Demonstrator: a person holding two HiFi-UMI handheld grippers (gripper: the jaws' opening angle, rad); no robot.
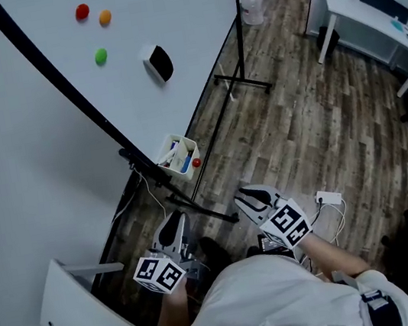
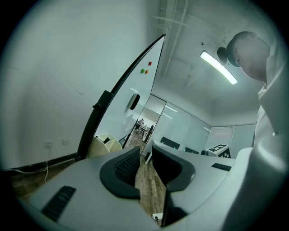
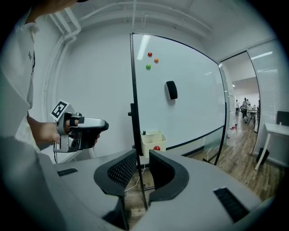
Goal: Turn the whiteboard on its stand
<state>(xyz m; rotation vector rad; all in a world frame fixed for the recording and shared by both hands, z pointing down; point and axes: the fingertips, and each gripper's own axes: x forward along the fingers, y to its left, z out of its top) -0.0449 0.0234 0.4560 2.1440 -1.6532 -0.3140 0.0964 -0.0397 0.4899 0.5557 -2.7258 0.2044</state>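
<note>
The whiteboard (image 1: pixel 145 91) stands on its black wheeled stand (image 1: pixel 241 82), turned at a slant to the wall, with its black frame edge (image 1: pixel 60 89) nearest me. Both grippers are held back from that edge, above the floor. My left gripper (image 1: pixel 173 221) is open, and in the left gripper view only floor shows between its jaws (image 2: pixel 145 164). My right gripper (image 1: pixel 247 196) is open too. In the right gripper view the board's edge (image 3: pixel 133 99) lines up with the gap between the jaws (image 3: pixel 143 169) but lies farther off, untouched. The left gripper (image 3: pixel 104 125) shows there at the left.
On the board are red (image 1: pixel 82 11), orange (image 1: pixel 104 17) and green (image 1: pixel 100 56) magnets, a black eraser (image 1: pixel 159 63) and a white marker box (image 1: pixel 178 156). A white desk (image 1: pixel 370 18) stands at the right, a power strip (image 1: pixel 327 197) lies on the floor, and a white panel (image 1: pixel 81 310) is at lower left.
</note>
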